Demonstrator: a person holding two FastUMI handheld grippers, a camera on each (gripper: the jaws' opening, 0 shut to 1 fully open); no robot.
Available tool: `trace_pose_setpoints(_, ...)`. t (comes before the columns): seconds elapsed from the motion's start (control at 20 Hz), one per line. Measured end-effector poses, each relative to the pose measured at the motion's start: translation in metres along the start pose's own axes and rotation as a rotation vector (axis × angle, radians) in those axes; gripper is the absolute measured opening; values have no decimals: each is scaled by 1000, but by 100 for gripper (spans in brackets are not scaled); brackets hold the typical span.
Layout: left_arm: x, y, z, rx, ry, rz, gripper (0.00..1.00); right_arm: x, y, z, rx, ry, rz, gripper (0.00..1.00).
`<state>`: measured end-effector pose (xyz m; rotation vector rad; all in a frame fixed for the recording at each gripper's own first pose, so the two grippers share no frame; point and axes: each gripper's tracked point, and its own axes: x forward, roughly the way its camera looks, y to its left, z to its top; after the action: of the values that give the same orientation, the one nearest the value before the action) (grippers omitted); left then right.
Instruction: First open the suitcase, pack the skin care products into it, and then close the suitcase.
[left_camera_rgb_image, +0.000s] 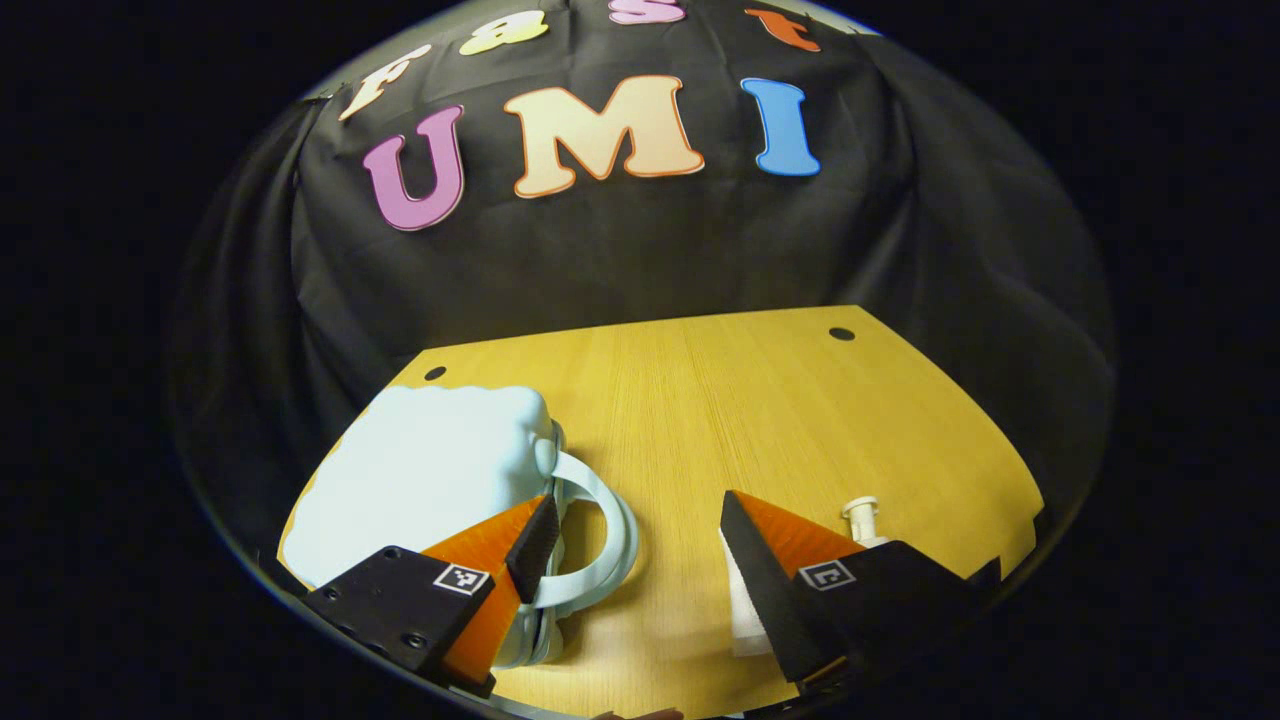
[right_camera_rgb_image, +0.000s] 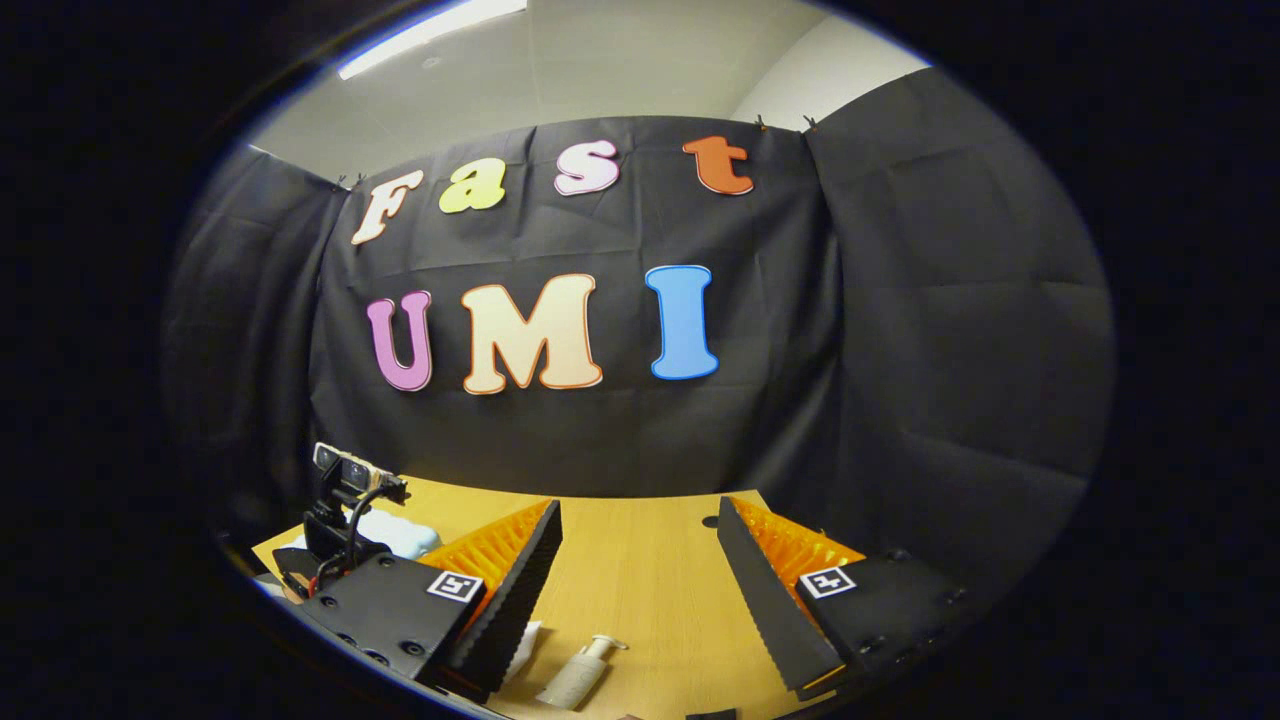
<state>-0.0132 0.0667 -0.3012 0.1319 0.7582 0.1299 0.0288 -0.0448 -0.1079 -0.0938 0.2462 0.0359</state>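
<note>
The one container on the wooden table (left_camera_rgb_image: 700, 400) was a small pale blue suitcase (left_camera_rgb_image: 420, 480), lying closed on the table's left side in the left gripper view, its lid bumpy and rounded, a curved handle (left_camera_rgb_image: 600, 540) looping out from its near edge toward the middle of the table. With the lid down, nothing of its inside could be seen, so I could not tell what, if anything, it held. The left gripper (left_camera_rgb_image: 640, 540) hung low over the table with its two fingers spread wide and nothing between them; one finger crossed in front of the suitcase's handle, though I could not tell whether it touched. Just behind the other finger stood a white skin care bottle (left_camera_rgb_image: 860, 520), only its cap and shoulder visible, with a white flat item (left_camera_rgb_image: 745, 620) beside it, too hidden to name. In the right gripper view the right gripper (right_camera_rgb_image: 640, 560) was likewise parted, holding nothing, above the bare wood. Between its fingers and nearer the camera lay one pump bottle (right_camera_rgb_image: 585, 672) on its side, outside the suitcase. Off to the left in that view stood the other gripper's camera rig (right_camera_rgb_image: 345, 500), with a bit of the blue suitcase behind it. Counted: one suitcase, two grippers, and one bottle per view.
</note>
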Motion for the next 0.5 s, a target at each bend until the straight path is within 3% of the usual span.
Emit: trace_pose_setpoints(0.5, 58, -4, -38, -34, 203, -56, 95, 6, 11, -19, -75, 67, -53, 99)
